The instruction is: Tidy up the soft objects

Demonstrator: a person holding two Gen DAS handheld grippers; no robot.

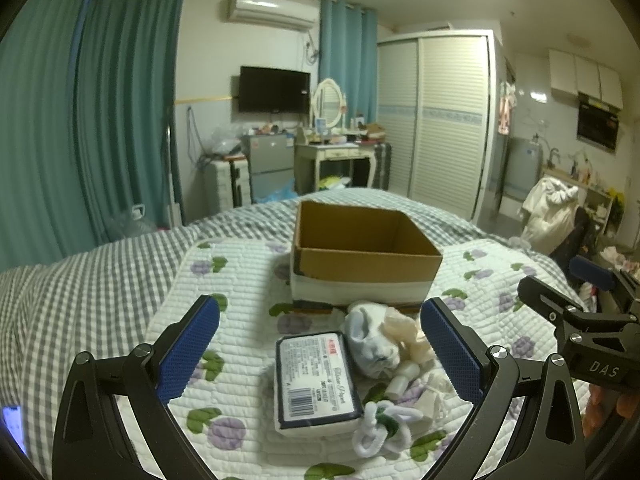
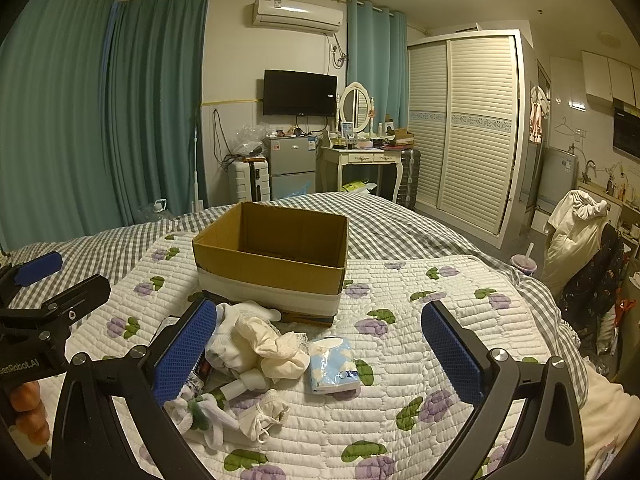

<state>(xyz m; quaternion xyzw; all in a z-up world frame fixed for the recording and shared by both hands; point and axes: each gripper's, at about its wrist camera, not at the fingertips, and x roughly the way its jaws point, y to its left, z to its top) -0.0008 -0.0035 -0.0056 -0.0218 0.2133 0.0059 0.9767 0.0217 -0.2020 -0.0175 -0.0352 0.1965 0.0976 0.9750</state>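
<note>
With both claws spread wide and empty, left claw (image 1: 320, 354) and right claw (image 2: 319, 354), we hover over socks (image 1: 370, 340) heaped on the bed (image 2: 440, 280) before the empty box (image 2: 276, 256), best pinched mid-bundle.

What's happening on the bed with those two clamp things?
A person holds a gripper in each hand, tidying soft things into the cardboard box. Both the left gripper and right gripper hover open, holding nothing. The socks, tissue pack and wipes pack lie on the quilt.
</note>
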